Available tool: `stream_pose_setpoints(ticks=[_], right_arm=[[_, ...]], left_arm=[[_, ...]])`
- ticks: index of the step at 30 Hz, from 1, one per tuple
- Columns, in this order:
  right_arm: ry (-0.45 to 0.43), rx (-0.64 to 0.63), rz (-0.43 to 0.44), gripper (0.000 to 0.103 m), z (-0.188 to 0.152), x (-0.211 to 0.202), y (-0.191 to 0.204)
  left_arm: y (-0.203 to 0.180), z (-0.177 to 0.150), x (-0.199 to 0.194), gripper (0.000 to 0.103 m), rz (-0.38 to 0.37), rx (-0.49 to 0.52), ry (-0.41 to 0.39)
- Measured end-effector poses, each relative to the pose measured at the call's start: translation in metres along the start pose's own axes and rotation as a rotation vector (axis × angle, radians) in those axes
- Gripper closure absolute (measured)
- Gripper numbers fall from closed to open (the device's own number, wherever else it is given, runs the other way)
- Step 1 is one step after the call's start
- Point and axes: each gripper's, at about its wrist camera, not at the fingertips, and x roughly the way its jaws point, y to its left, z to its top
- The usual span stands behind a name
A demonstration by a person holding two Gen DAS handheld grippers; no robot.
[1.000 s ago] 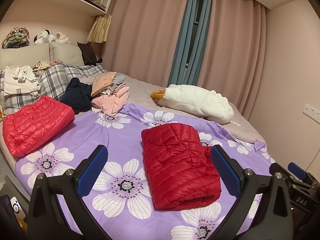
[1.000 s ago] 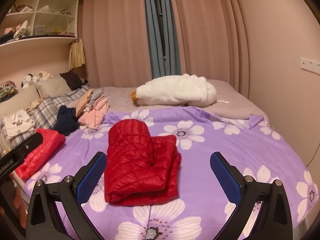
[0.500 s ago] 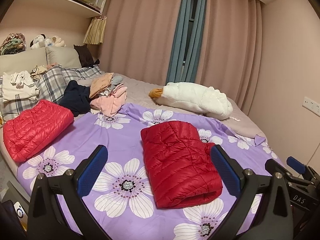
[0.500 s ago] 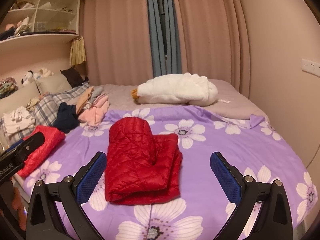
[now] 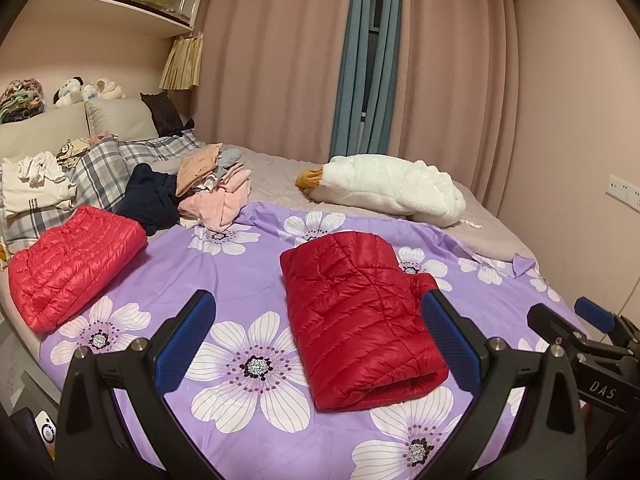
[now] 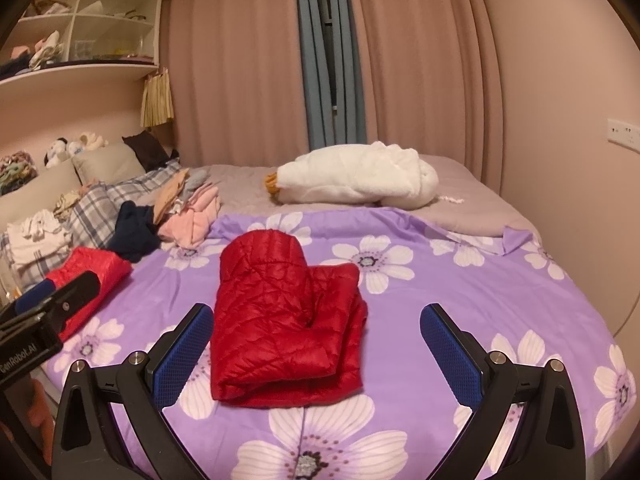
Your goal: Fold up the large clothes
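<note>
A dark red quilted down jacket [image 5: 360, 320] lies folded on the purple flowered sheet [image 5: 240, 272]; it also shows in the right wrist view [image 6: 280, 324]. My left gripper [image 5: 316, 344] is open and empty, held above the bed's near edge in front of the jacket. My right gripper [image 6: 316, 350] is open and empty, also short of the jacket. The right gripper shows at the right edge of the left wrist view [image 5: 592, 328]. A second, brighter red folded jacket [image 5: 72, 260] lies at the bed's left side.
A loose pile of pink, tan and navy clothes [image 5: 200, 196] sits behind the sheet. A white plush goose [image 5: 384, 188] lies at the far side. Plaid pillows [image 5: 96, 168] and folded white clothes [image 5: 32, 184] are at the left. Curtains and a wall stand behind.
Both grippers have drawn back slightly from the bed and stay open. The folded dark red jacket has not moved.
</note>
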Motion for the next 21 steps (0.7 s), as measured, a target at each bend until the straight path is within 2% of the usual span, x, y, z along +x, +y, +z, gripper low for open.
stream_pose_setpoints(ticks=[21], right_arm=[[0.003,-0.004,0.0,0.001,-0.0018,0.0002,0.001]], left_arm=[[0.0004,-0.0004,-0.0014,0.0,0.004,0.01,-0.006]])
